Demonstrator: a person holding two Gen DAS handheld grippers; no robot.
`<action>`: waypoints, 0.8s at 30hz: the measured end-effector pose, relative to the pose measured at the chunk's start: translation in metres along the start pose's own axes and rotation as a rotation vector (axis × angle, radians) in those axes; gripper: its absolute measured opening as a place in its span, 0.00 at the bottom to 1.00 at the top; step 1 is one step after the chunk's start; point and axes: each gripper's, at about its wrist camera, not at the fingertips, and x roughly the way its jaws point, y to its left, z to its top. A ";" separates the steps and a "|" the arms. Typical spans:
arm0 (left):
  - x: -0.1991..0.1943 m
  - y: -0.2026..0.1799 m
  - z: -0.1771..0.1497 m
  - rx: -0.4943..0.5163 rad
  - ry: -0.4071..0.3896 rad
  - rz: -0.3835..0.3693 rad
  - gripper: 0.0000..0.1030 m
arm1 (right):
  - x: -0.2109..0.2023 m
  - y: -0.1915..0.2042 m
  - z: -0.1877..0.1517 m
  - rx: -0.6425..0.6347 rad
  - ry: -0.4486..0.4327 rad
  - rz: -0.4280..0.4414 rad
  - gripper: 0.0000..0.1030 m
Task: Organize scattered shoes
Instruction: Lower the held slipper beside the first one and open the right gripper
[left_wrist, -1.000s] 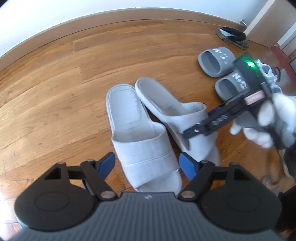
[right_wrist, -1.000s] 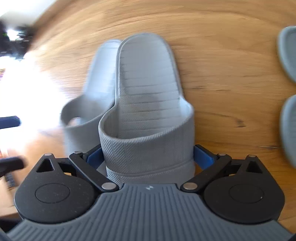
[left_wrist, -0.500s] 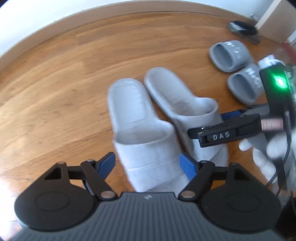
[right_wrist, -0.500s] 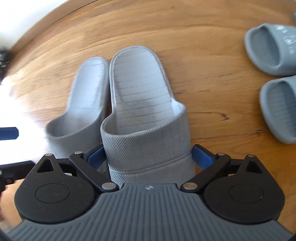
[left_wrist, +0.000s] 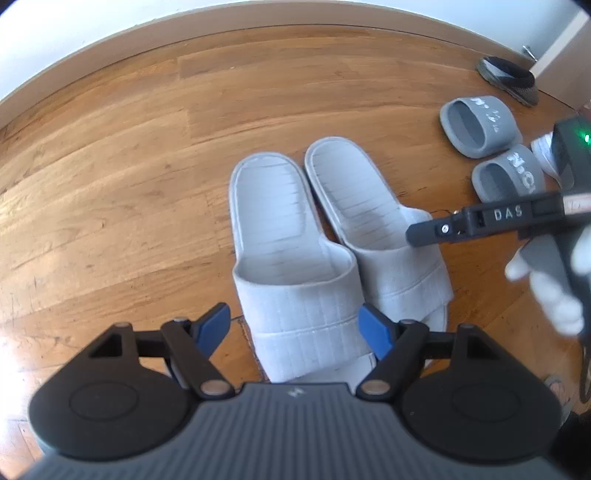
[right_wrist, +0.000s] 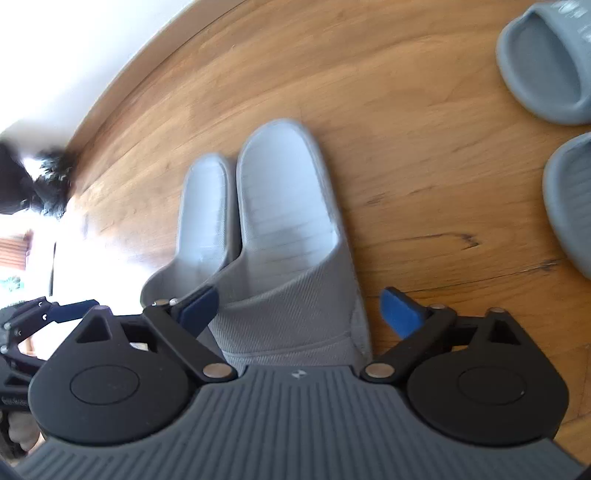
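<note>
Two pale grey slippers (left_wrist: 295, 266) lay paired side by side on the wooden floor (left_wrist: 110, 166), beside the dark grey pair (left_wrist: 480, 125). Right gripper (right_wrist: 299, 306), jaws just narrowing yet clear of its slipper (right_wrist: 291, 236), had backed off; left gripper (left_wrist: 295, 325) stood apart too, nothing clamped.

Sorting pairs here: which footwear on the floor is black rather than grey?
The black shoe, lying alone by the far wall; the slippers and slides nearer are all grey pairs.
</note>
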 end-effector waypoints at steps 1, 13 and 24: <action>0.000 0.001 0.001 -0.008 0.003 0.000 0.73 | 0.003 -0.001 0.002 0.008 0.011 0.027 0.89; 0.002 0.009 -0.003 -0.040 0.067 0.082 0.72 | 0.013 0.010 0.001 0.011 0.028 0.036 0.89; -0.004 0.014 -0.004 -0.091 0.041 0.085 0.72 | 0.002 -0.017 -0.007 -0.146 0.075 0.139 0.65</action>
